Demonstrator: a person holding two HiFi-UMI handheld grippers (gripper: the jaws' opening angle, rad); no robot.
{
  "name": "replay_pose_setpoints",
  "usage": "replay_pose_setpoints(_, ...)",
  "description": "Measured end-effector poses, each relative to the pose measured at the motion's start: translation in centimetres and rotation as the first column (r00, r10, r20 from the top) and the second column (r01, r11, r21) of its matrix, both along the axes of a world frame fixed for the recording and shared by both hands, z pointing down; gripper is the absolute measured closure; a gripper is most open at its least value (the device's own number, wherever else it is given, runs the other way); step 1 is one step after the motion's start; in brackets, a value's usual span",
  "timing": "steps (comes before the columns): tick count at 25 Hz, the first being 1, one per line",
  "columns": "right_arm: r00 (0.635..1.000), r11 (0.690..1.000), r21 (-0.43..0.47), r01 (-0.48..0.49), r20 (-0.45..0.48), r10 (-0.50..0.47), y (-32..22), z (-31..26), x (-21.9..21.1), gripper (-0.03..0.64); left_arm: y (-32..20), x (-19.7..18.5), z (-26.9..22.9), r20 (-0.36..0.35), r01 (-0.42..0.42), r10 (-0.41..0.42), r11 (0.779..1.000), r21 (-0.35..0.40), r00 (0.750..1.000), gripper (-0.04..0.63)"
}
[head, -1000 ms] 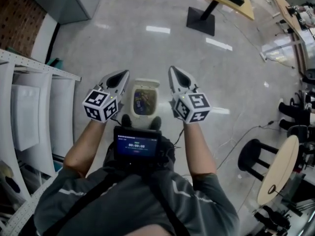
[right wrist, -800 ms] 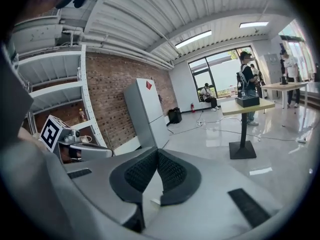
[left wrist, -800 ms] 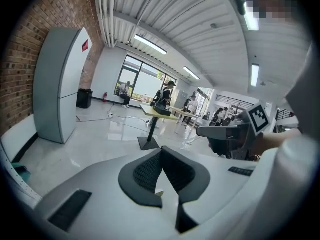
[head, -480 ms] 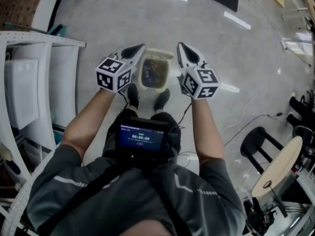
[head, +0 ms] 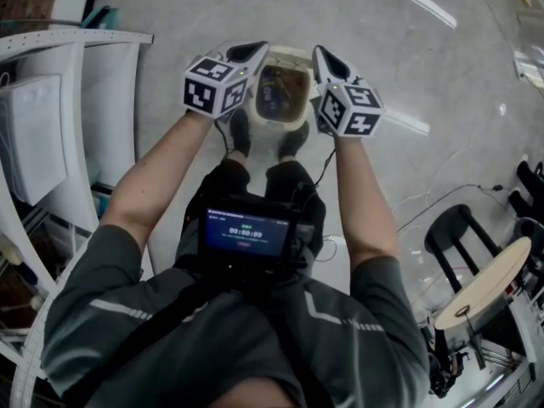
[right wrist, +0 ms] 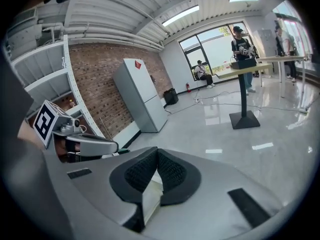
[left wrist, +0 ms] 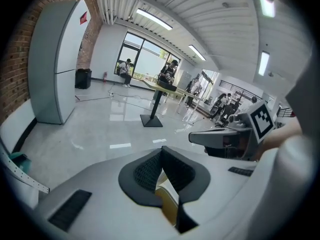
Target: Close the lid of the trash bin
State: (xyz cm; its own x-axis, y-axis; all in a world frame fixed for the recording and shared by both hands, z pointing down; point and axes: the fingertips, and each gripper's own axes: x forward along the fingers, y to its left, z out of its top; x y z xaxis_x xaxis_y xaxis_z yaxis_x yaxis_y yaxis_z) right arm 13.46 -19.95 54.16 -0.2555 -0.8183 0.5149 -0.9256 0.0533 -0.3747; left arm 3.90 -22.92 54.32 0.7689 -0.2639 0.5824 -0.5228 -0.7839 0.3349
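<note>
While grippers [head: 253, 52] [head: 322, 54] flank trash bin [head: 281, 93], edges hidden

The cream trash bin [head: 276, 121] stands upright on the pale floor [head: 382, 41], lid [head: 287, 53] tipped up at its far side, open mouth showing dark rubbish [head: 280, 92].

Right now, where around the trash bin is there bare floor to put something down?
Bare floor lies beyond the trash bin and to its right, up to the cable. Crowded: white shelf on the left, stool and round table lower right. The left gripper, right gripper and shoes hem the bin closely.
</note>
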Motion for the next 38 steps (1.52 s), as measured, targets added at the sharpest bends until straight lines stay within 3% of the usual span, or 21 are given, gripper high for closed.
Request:
replay_pose_setpoints(13, 1.0, 0.992, -0.13, -0.008, -0.003, 0.008, 0.5, 6.9, -0.4, 0.615, 0.0, 0.5, 5.5, 0.078, 0.005, 0.001, 0.997, -0.082, 0.997, 0.592)
replay_pose_setpoints(27, 0.998, 0.991, -0.114, -0.066, 0.009, 0.068, -0.8, 6.3, 0.7, 0.614, -1.1, 1.8, 6.3, 0.083, 0.029, -0.02, 0.994, -0.108, 0.996, 0.592)
replay_pose_setpoints(38, 0.991, 0.977, -0.181, -0.116, 0.045, 0.127, 3.9, 8.1, -0.9, 0.614, 3.4, 0.2, 7.9, 0.096, 0.0, 0.015, 0.989, -0.148, 0.995, 0.592)
